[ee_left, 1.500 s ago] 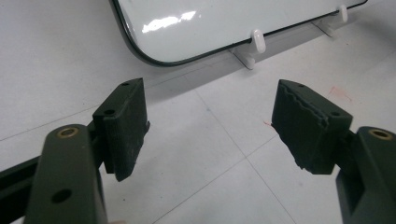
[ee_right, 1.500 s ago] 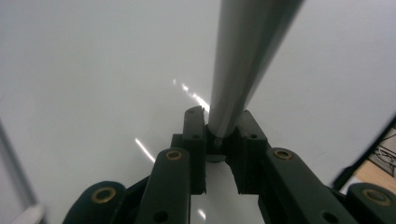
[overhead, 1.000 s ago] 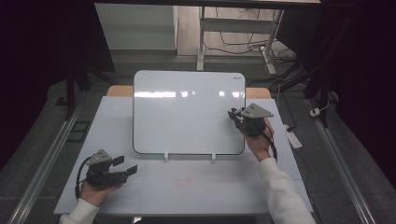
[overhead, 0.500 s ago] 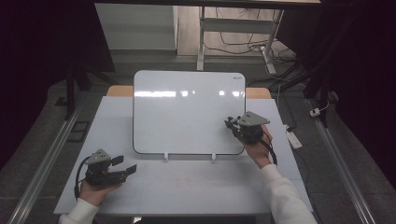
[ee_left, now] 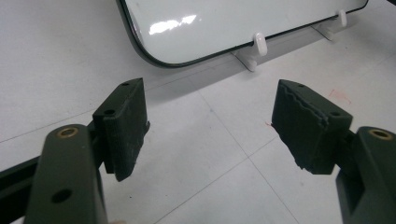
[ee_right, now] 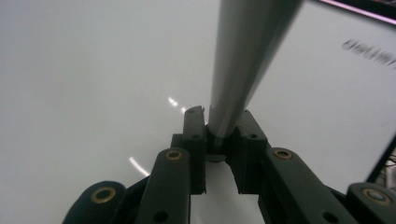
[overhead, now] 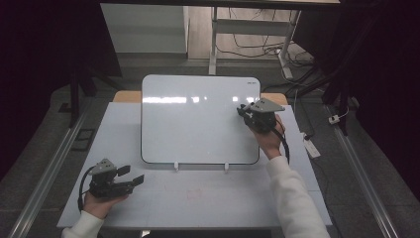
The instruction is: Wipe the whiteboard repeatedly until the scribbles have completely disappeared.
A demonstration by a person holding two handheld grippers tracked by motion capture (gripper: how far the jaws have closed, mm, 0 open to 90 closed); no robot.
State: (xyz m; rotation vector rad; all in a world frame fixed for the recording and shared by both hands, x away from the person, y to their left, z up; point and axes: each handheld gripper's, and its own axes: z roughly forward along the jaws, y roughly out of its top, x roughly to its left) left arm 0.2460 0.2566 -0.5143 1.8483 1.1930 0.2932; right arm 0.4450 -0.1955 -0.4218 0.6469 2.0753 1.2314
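My right gripper [overhead: 243, 112] sits over the upper right part of the whiteboard [overhead: 198, 119], which stands tilted on two small white feet [overhead: 175, 166] on the white table [overhead: 208, 198]. In the right gripper view its jaws are clamped on a grey rod-like thing, probably a marker [ee_right: 243, 60], that rises from between the pads up and away toward the top of the frame; its far end is out of the frame, so I cannot tell whether it touches the board. The board's glossy white face fills the background there, with blurred dark lettering [ee_right: 369, 52] near its upper right corner. My left gripper [overhead: 132, 175] rests low on the table at the near left corner, well apart from the board, held in my left hand [overhead: 101, 204]. Its jaws stand wide apart with nothing between them; in the left gripper view I see bare table between the pads and the board's rounded lower corner [ee_left: 140, 49] beyond them.
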